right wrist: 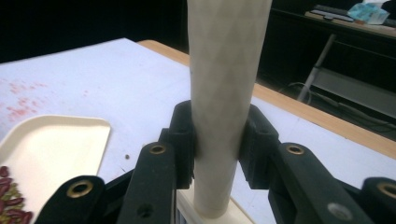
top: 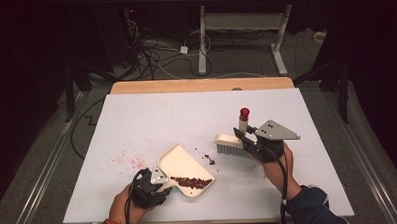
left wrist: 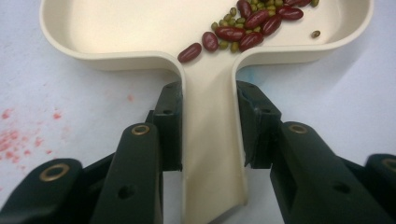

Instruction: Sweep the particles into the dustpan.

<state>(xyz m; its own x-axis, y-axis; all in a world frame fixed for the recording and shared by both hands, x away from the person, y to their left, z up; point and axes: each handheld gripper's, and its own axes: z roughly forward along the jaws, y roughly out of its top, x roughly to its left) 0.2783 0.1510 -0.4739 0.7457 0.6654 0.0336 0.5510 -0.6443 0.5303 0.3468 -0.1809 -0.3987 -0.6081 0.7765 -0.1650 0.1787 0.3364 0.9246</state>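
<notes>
A cream dustpan (top: 181,165) lies near the table's front, with red and green beans (top: 191,182) piled along its near wall. My left gripper (top: 161,179) is shut on the dustpan's handle (left wrist: 212,154), and the beans (left wrist: 243,25) lie just beyond the jaws. A cream brush (top: 231,143) with grey bristles and a red-capped handle stands to the right of the pan. My right gripper (top: 243,136) is shut on the brush handle (right wrist: 224,93), which rises upright between the jaws. A few loose beans (top: 208,159) lie on the table between pan and brush.
The white tabletop (top: 186,117) carries a patch of red specks (top: 125,158) left of the dustpan. A wooden edge (top: 200,85) runs along the far side. Beyond it stand a desk frame (top: 244,35) and floor cables.
</notes>
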